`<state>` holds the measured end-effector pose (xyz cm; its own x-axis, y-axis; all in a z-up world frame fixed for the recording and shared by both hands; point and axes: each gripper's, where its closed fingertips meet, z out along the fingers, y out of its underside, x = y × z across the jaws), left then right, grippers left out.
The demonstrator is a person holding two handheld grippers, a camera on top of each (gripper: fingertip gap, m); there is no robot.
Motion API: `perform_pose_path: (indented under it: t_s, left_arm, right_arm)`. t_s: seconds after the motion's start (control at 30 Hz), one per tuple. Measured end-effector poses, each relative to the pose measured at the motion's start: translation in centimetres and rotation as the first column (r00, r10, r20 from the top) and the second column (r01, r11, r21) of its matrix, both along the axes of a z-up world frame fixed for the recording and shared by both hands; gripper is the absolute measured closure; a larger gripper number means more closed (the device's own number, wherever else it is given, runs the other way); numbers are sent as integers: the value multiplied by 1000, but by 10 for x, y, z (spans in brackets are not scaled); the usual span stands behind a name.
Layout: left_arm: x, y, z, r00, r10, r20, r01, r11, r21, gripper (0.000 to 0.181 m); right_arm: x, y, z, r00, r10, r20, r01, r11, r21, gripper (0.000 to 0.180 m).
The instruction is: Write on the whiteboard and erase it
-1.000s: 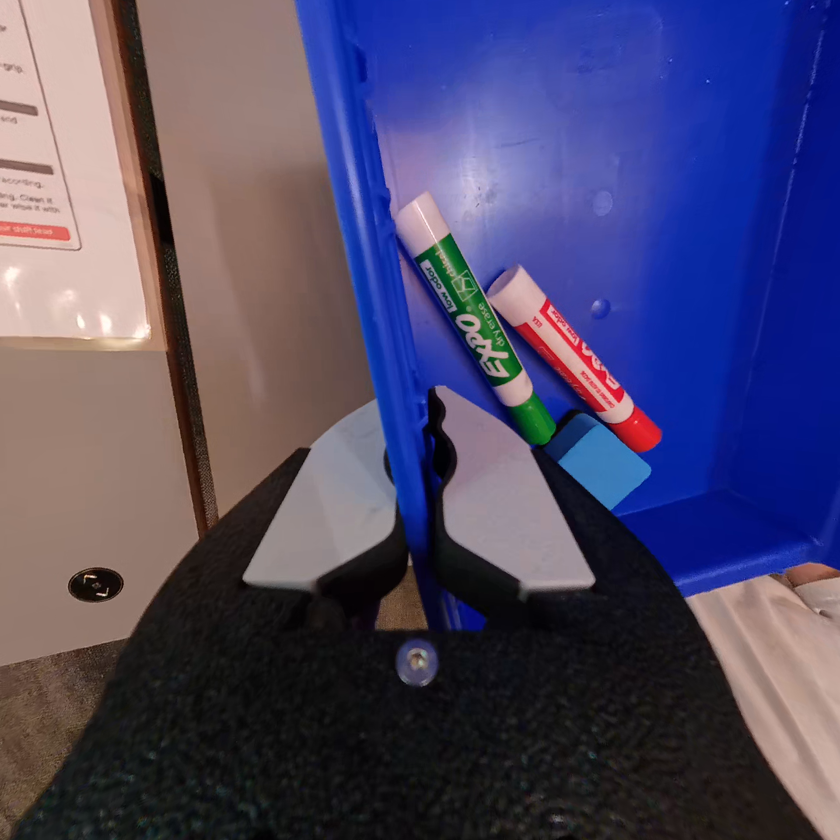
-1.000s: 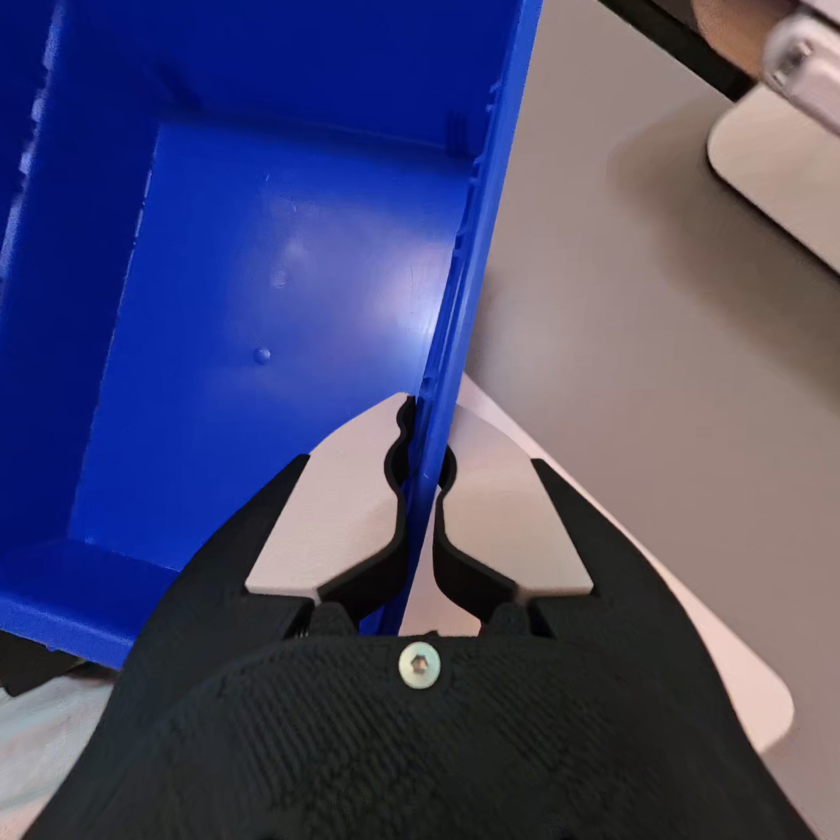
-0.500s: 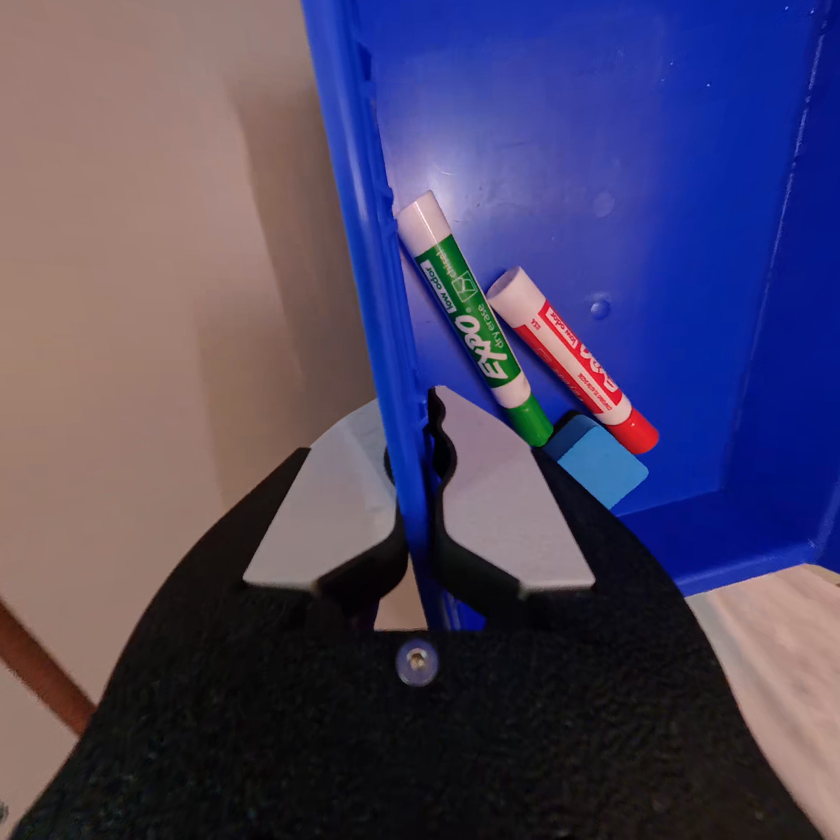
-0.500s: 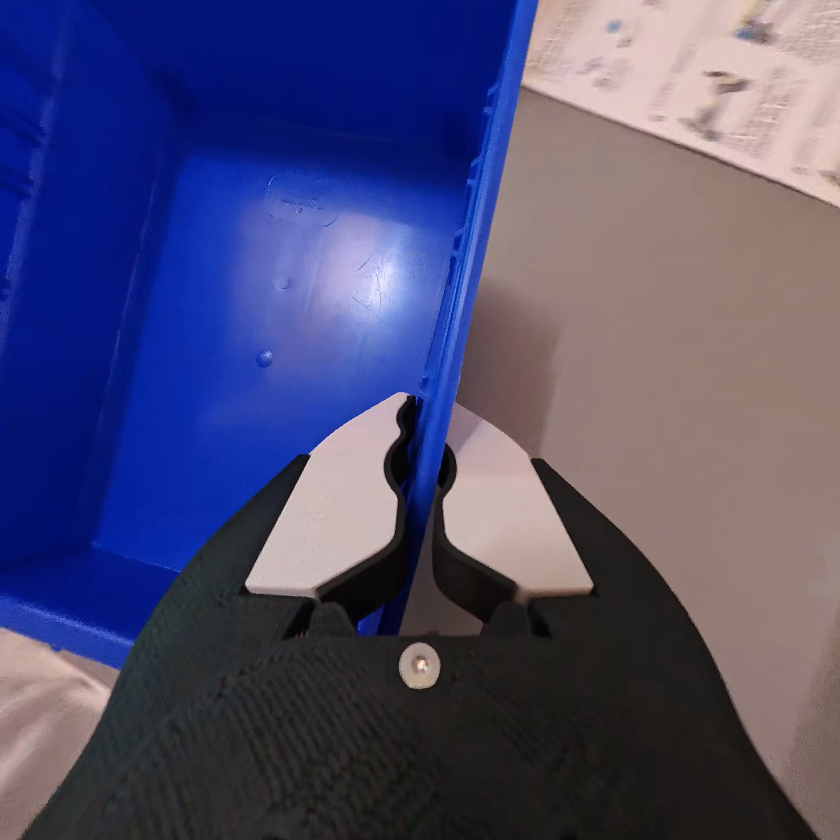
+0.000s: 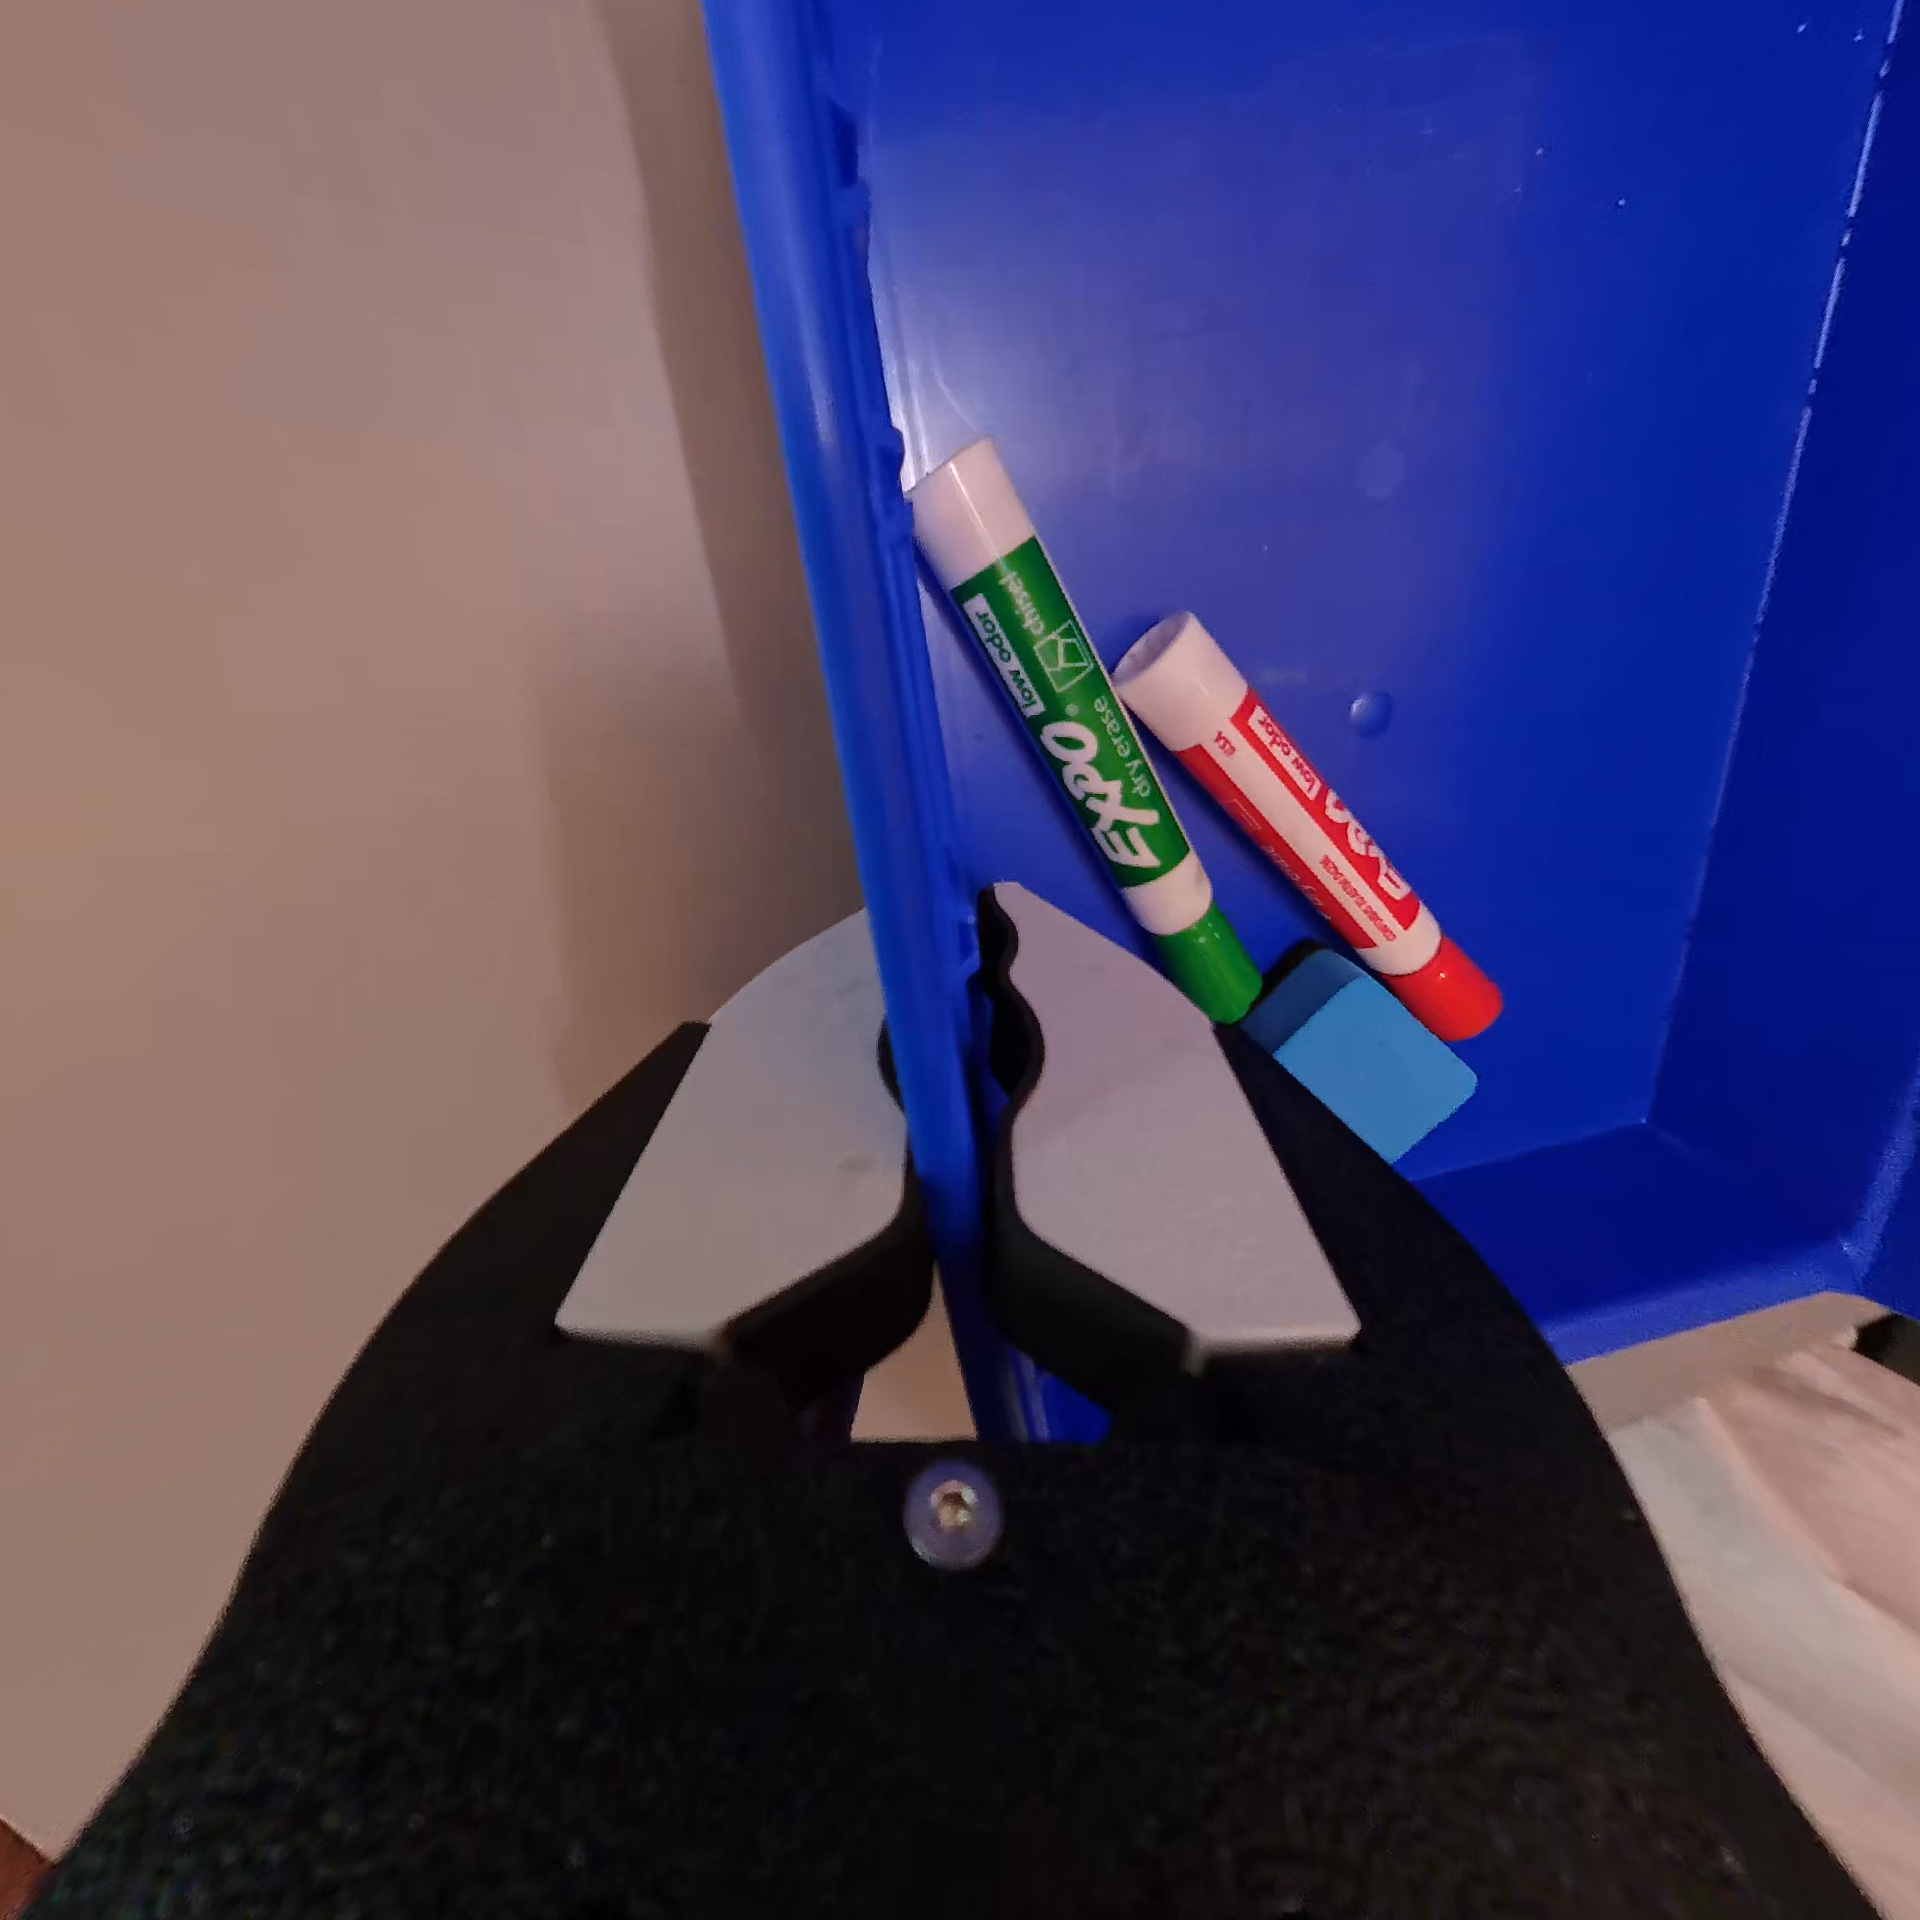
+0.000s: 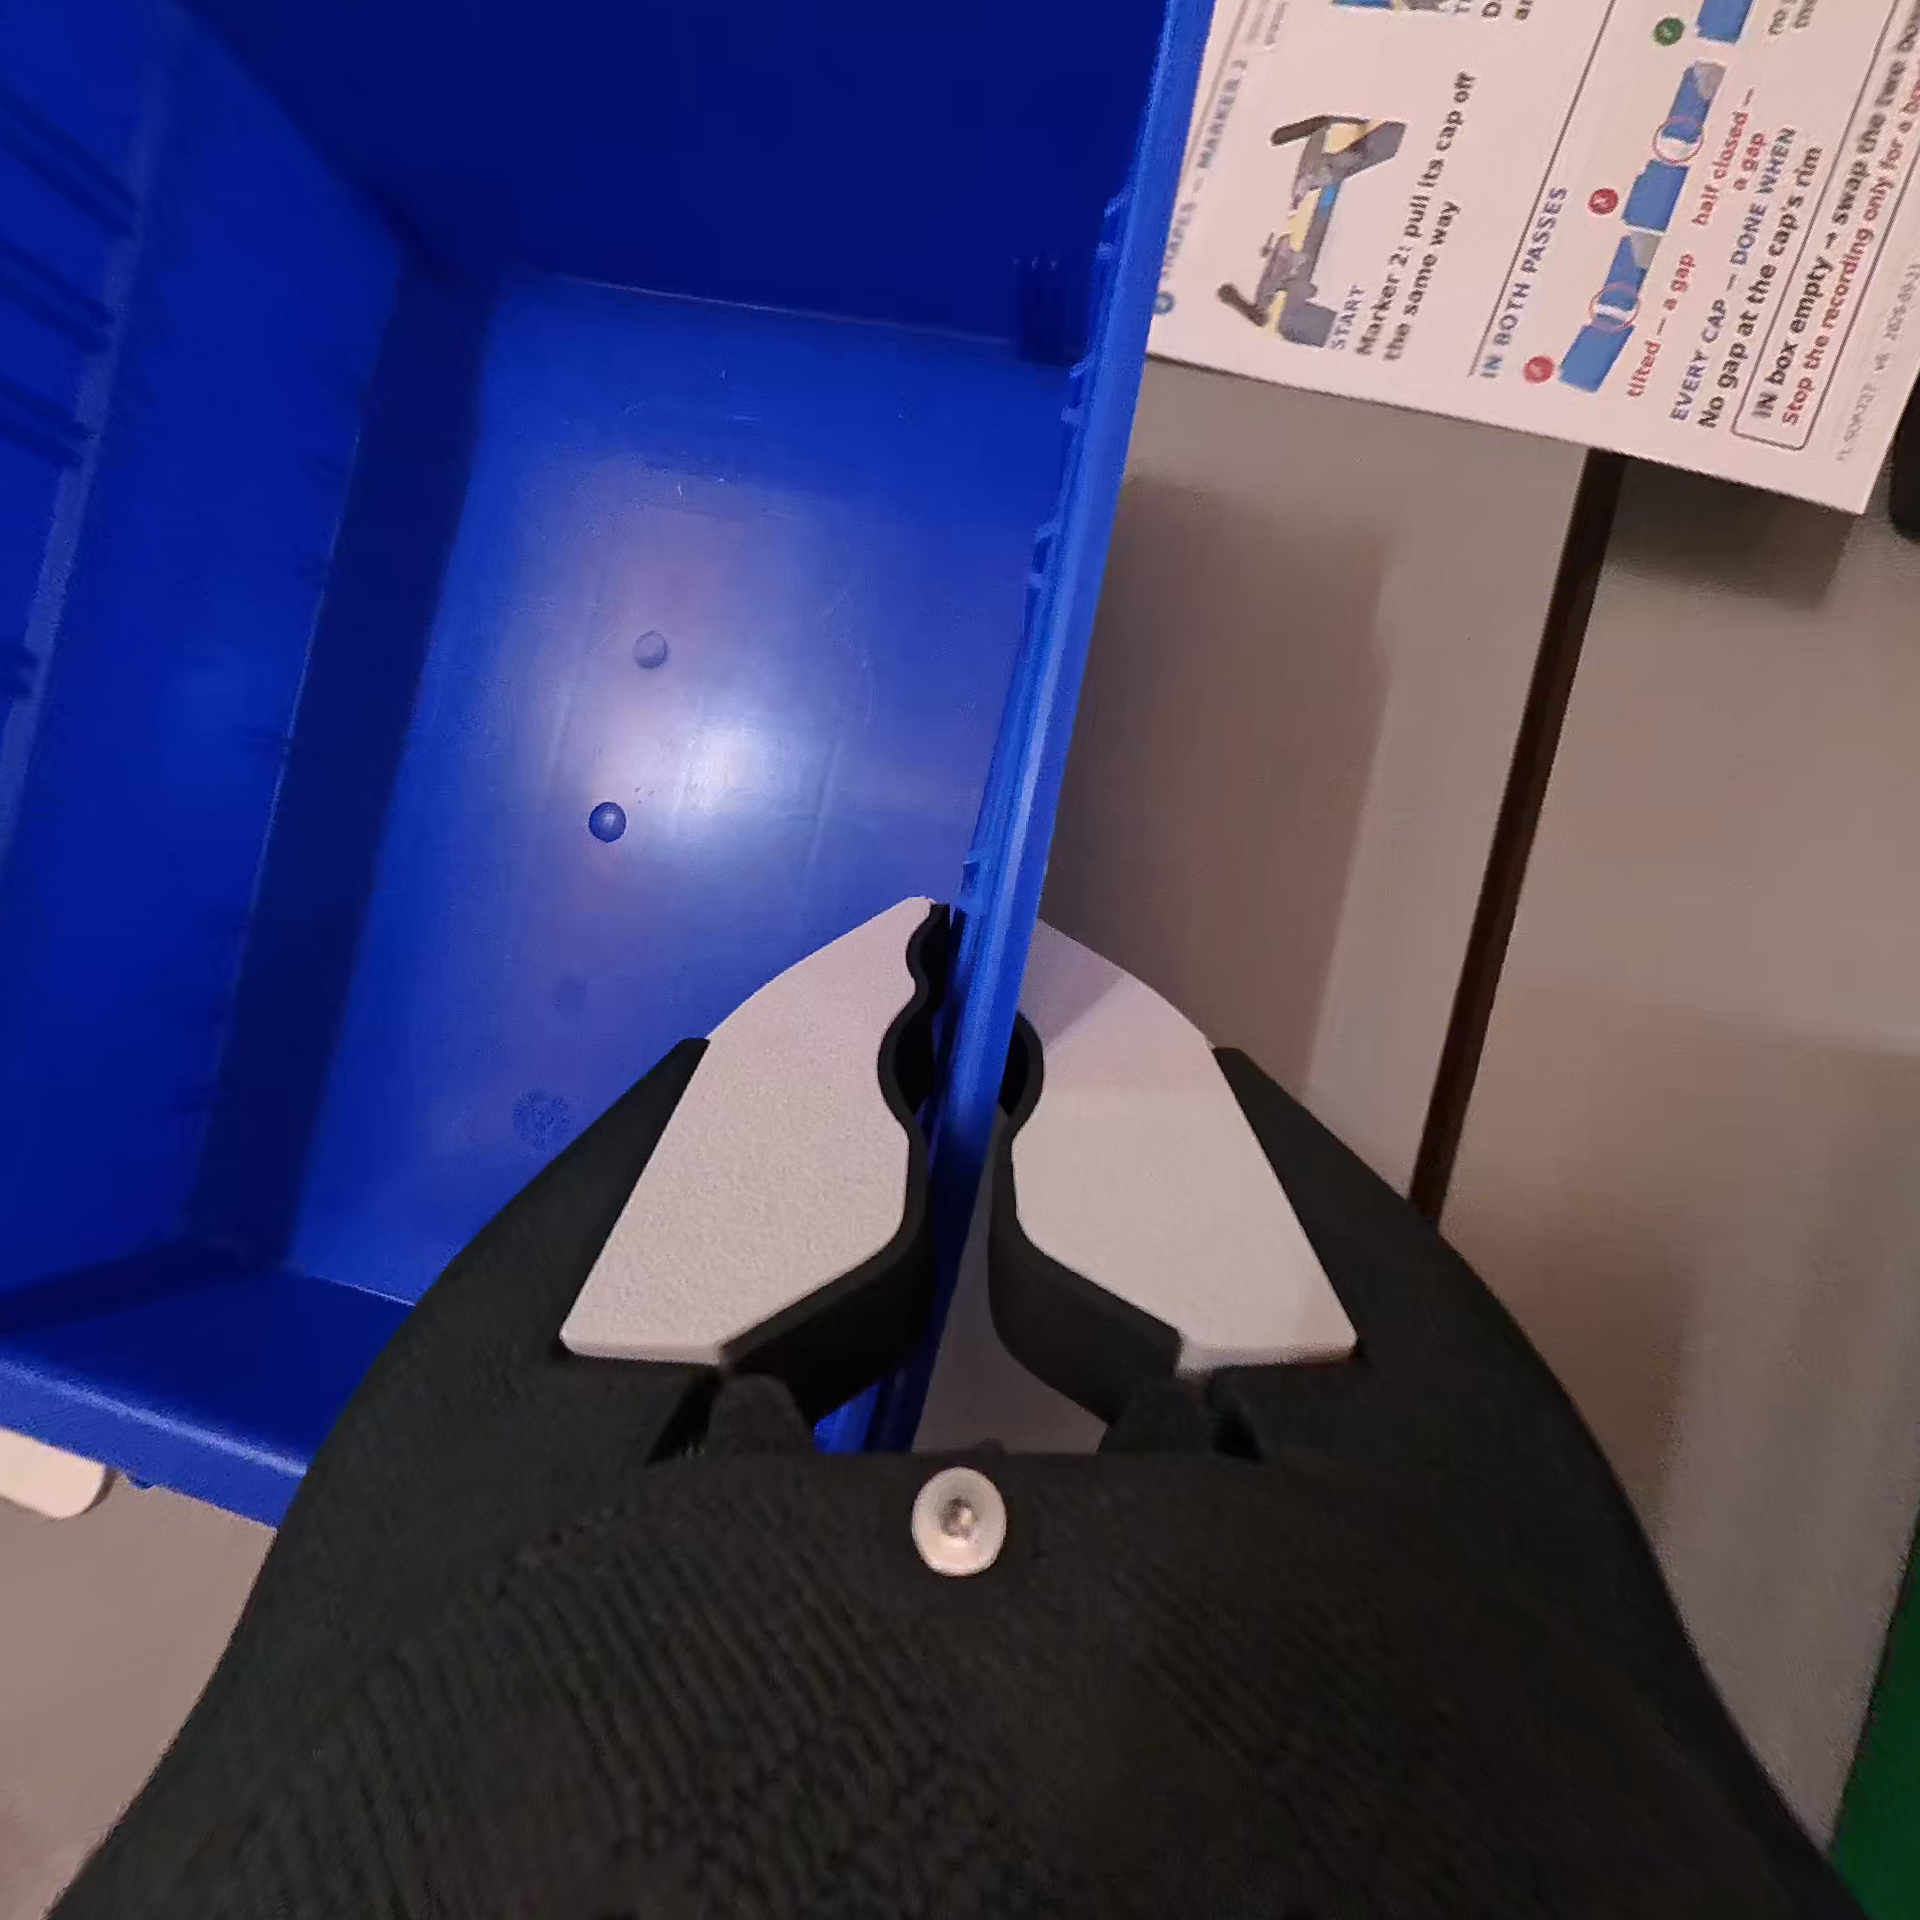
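A blue plastic bin [image 5: 1351,312] is held between both grippers and tilted. My left gripper [image 5: 940,935] is shut on the bin's left wall. My right gripper [image 6: 971,935] is shut on the bin's right wall [image 6: 1049,675]. Inside the bin, in the left wrist view, a green marker [image 5: 1070,727] and a red marker [image 5: 1309,821] lie with their caps down against a small blue eraser [image 5: 1361,1070] in the near left corner. The right wrist view shows only bare bin floor [image 6: 675,779]. No whiteboard is in view.
A beige wall [image 5: 364,623] fills the left of the left wrist view. A pale surface [image 5: 1766,1507] lies below the bin. In the right wrist view a printed instruction sheet [image 6: 1558,208] hangs on a grey panel [image 6: 1714,935] with a dark vertical strip [image 6: 1507,831]. Spacing between my two grippers at the tips: around 85 centimeters.
Both grippers have carried the bin along, still shut on its walls. The background has shifted: the paper sheet left the left view, and an instruction sheet came into the right view. The markers and eraser kept their places.
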<state>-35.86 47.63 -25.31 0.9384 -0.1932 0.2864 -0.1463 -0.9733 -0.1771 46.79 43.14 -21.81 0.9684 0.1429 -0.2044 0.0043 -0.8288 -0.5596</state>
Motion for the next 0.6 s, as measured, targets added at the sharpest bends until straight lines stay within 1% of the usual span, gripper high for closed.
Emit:
perform_pose_path:
  t_s: [0.17,0.27,0.37,0.47,0.53,0.6]
  left_arm:
    - [-8,10,-5,997,7,-70,-5,1000,29,176]
    - [-10,15,-10,994,-5,-107,9,999,32,176]
    - [-10,19,-15,991,-10,-131,15,999,30,176]
    - [-9,22,-17,993,-1,-121,4,1000,22,176]
    - [-9,24,-17,991,3,-132,0,1000,23,175]
    - [-9,25,-17,990,4,-140,-1,1000,25,175]
  right_arm:
    - [15,20,-15,1000,-14,-18,13,1000,-20,173]
    - [16,26,-27,999,-13,-41,11,999,-52,173]
    - [16,30,-32,999,-4,-44,2,999,-39,173]
    - [12,31,-33,998,6,-67,-8,999,-36,167]
    - [6,33,-30,995,16,-94,-18,1000,-21,158]
    - [3,34,-29,995,29,-97,-30,999,-11,155]
